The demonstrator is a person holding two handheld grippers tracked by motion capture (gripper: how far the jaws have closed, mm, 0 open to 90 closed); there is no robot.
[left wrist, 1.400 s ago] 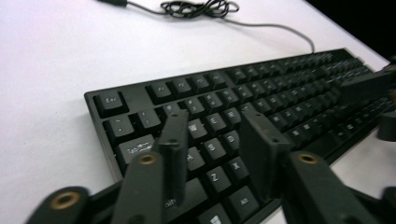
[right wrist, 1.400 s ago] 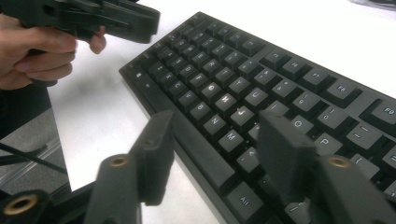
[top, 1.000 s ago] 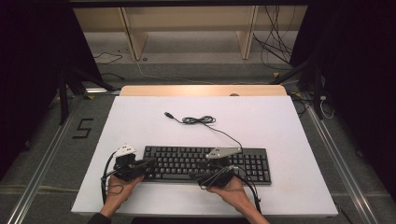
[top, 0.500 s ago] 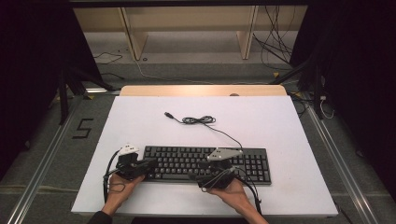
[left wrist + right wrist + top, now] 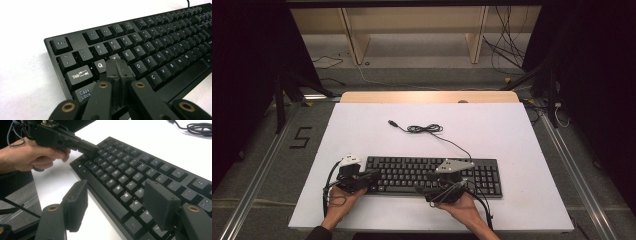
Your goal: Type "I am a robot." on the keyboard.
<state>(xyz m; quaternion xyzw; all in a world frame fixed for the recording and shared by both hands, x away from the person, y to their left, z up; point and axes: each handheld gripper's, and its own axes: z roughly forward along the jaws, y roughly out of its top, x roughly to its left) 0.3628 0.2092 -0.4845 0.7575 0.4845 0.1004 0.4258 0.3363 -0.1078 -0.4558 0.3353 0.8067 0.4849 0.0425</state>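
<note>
Black full-size plastic keyboard (image 5: pixel 434 176) lies flat near the front edge of the white matte table (image 5: pixel 512 135), its thin black cable (image 5: pixel 427 129) coiled loosely behind it. Step in hand looks like key pressing: left gripper (image 5: pixel 117 66) has its jaws pressed together into one blunt tip, resting on or just above the W key beside Q; contact cannot be confirmed. Right gripper (image 5: pixel 117 202) hangs over the front edge near the spacebar, jaws spread wide and just now opening further, nothing between the flat rubbery pads. Next move probably calls for a short, straight push with the closed tip, keeping clear of neighbouring keys. Keycaps are sculpted, low-sheen, with white legends.
</note>
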